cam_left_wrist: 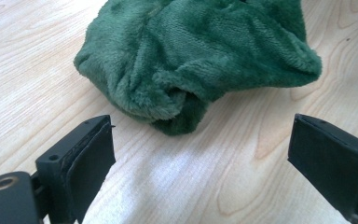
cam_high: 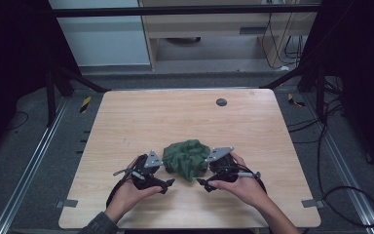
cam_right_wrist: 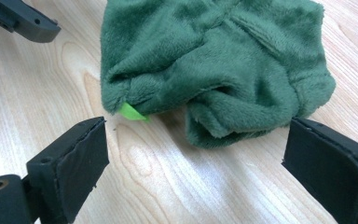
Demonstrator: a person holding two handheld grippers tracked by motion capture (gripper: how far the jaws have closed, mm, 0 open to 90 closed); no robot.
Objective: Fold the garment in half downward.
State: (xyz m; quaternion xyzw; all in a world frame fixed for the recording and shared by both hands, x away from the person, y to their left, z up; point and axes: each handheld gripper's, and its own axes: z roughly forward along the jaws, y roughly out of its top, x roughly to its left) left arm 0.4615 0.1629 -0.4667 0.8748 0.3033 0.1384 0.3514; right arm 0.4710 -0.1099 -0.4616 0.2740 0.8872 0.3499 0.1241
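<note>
The green cloth (cam_high: 187, 158) lies bunched on the table (cam_high: 126, 122), between the 2 grippers and a little ahead of both. The left gripper (cam_high: 167, 182) has its fingers (cam_left_wrist: 91, 161) apart and empty; the cloth's near fold sits just beyond them, untouched. The right gripper (cam_high: 202, 184) also has its fingers (cam_right_wrist: 77, 161) spread, the cloth's edge just ahead, its far corner close to 1 finger. Both hands look equally near. The heap has no clear long axis. A bright green tag (cam_right_wrist: 131, 112) pokes out at its near edge.
</note>
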